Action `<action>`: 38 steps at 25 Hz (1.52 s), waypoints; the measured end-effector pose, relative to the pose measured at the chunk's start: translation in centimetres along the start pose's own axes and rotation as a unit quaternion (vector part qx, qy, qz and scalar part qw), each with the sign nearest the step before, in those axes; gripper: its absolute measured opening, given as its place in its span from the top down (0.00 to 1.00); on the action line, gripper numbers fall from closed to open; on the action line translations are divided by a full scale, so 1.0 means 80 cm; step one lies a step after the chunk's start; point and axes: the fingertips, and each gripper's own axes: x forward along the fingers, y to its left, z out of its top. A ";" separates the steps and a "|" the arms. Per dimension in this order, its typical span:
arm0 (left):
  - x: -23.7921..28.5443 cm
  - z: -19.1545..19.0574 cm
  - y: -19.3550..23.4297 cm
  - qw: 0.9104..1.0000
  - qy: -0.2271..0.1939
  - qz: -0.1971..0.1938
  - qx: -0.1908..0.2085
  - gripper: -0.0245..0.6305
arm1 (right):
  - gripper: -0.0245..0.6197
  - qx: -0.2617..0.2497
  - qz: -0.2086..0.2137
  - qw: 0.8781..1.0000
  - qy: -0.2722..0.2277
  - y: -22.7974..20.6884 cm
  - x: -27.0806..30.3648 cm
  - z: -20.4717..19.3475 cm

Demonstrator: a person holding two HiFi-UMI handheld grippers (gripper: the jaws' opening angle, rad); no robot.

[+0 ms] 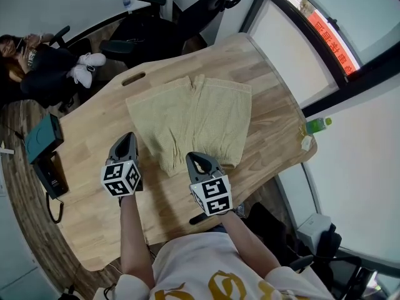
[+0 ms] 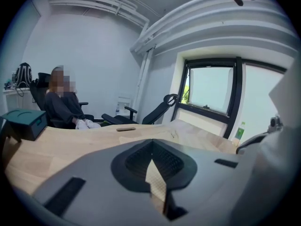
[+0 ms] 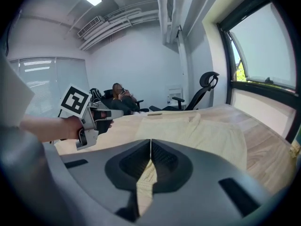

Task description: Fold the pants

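Pale yellow pants lie spread flat on the wooden table, waistband away from me. My left gripper hovers just beside their near left edge, jaws shut and empty. My right gripper hangs over the near hem, also shut with nothing held. In the left gripper view the closed jaws point across the table, and a bit of the cloth shows below them. In the right gripper view the closed jaws point over the pants, and the left gripper shows at left.
A teal box and a black corded device sit at the table's left end. A green bottle stands at the right edge. Office chairs and a seated person are beyond the far side.
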 end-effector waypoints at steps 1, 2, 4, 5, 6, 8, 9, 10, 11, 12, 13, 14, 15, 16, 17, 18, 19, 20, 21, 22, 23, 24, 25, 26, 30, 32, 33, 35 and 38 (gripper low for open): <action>0.003 -0.003 0.006 1.000 0.005 0.008 0.000 0.95 | 0.95 -0.001 0.007 1.000 0.007 0.004 0.006 -0.005; 0.006 -0.007 0.012 1.000 0.009 0.016 -0.002 0.95 | 0.95 -0.001 0.013 1.000 0.015 0.006 0.012 -0.011; 0.010 -0.017 0.020 0.999 0.019 0.025 -0.019 0.95 | 0.95 0.000 0.022 0.999 0.029 0.011 0.020 -0.023; 0.012 -0.023 0.023 0.999 0.024 0.027 -0.031 0.95 | 0.95 0.001 0.028 0.999 0.036 0.013 0.023 -0.028; 0.014 -0.029 0.026 0.998 0.030 0.030 -0.043 0.95 | 0.95 0.001 0.034 0.999 0.042 0.016 0.026 -0.032; 0.021 -0.042 0.032 0.997 0.045 0.036 -0.054 0.95 | 0.95 -0.003 0.045 0.998 0.048 0.023 0.031 -0.037; 0.024 -0.048 0.033 0.996 0.053 0.038 -0.054 0.95 | 0.95 -0.006 0.049 0.998 0.051 0.026 0.032 -0.038; 0.027 -0.053 0.035 0.996 0.061 0.039 -0.055 0.95 | 0.95 -0.009 0.054 0.997 0.054 0.030 0.034 -0.040; 0.030 -0.058 0.037 0.995 0.066 0.040 -0.060 0.95 | 0.95 -0.009 0.060 0.996 0.058 0.033 0.035 -0.043; 0.034 -0.061 0.038 0.995 0.068 0.040 -0.068 0.95 | 0.95 -0.010 0.068 0.996 0.063 0.037 0.038 -0.047; 0.038 -0.064 0.039 0.994 0.071 0.038 -0.075 0.95 | 0.95 -0.010 0.076 0.995 0.068 0.041 0.041 -0.050; 0.044 -0.068 0.039 0.993 0.078 0.035 -0.078 0.95 | 0.93 -0.012 0.085 0.994 0.073 0.044 0.044 -0.054; 0.050 -0.072 0.039 0.993 0.089 0.032 -0.073 0.95 | 0.88 -0.015 0.094 0.992 0.078 0.049 0.047 -0.057; 0.056 -0.077 0.040 0.992 0.102 0.032 -0.066 0.95 | 0.85 -0.018 0.103 0.991 0.082 0.054 0.050 -0.060; 0.061 -0.081 0.042 0.991 0.114 0.034 -0.060 0.95 | 0.84 -0.020 0.110 0.990 0.087 0.059 0.052 -0.063; 0.065 -0.086 0.046 0.990 0.125 0.039 -0.058 0.95 | 0.84 -0.020 0.116 0.989 0.093 0.064 0.055 -0.067; 0.069 -0.089 0.050 0.988 0.134 0.044 -0.058 0.95 | 0.83 -0.021 0.120 0.988 0.099 0.068 0.058 -0.072; 0.074 -0.091 0.053 0.987 0.140 0.046 -0.063 0.95 | 0.82 -0.022 0.125 0.986 0.105 0.071 0.061 -0.076; 0.078 -0.093 0.054 0.986 0.146 0.043 -0.070 0.94 | 0.81 -0.023 0.129 0.985 0.109 0.074 0.064 -0.080; 0.083 -0.096 0.053 0.985 0.152 0.037 -0.078 0.88 | 0.79 -0.024 0.134 0.984 0.114 0.076 0.067 -0.084; 0.086 -0.099 0.051 0.983 0.159 0.031 -0.085 0.83 | 0.79 -0.025 0.141 0.982 0.120 0.079 0.068 -0.089; 0.089 -0.102 0.049 0.982 0.167 0.026 -0.087 0.79 | 0.79 -0.026 0.151 0.980 0.128 0.084 0.070 -0.095; 0.092 -0.106 0.047 0.981 0.175 0.023 -0.087 0.77 | 0.77 -0.029 0.160 0.977 0.138 0.088 0.071 -0.102; 0.094 -0.109 0.047 0.979 0.182 0.021 -0.085 0.75 | 0.76 -0.033 0.168 0.974 0.148 0.092 0.073 -0.109; 0.106 -0.118 0.049 0.976 0.198 0.016 -0.094 0.71 | 0.71 -0.053 0.170 0.970 0.166 0.099 0.081 -0.123; 0.112 -0.120 0.052 0.975 0.204 0.018 -0.089 0.71 | 0.71 -0.058 0.162 0.970 0.170 0.098 0.086 -0.125; 0.114 -0.120 0.053 0.974 0.208 0.020 -0.085 0.71 | 0.71 -0.061 0.157 0.971 0.171 0.096 0.088 -0.127; 0.118 -0.123 0.056 0.973 0.216 0.026 -0.078 0.71 | 0.71 -0.066 0.150 0.971 0.176 0.093 0.091 -0.130; 0.122 -0.127 0.057 0.970 0.231 0.034 -0.060 0.71 | 0.71 -0.066 0.148 0.969 0.184 0.090 0.095 -0.139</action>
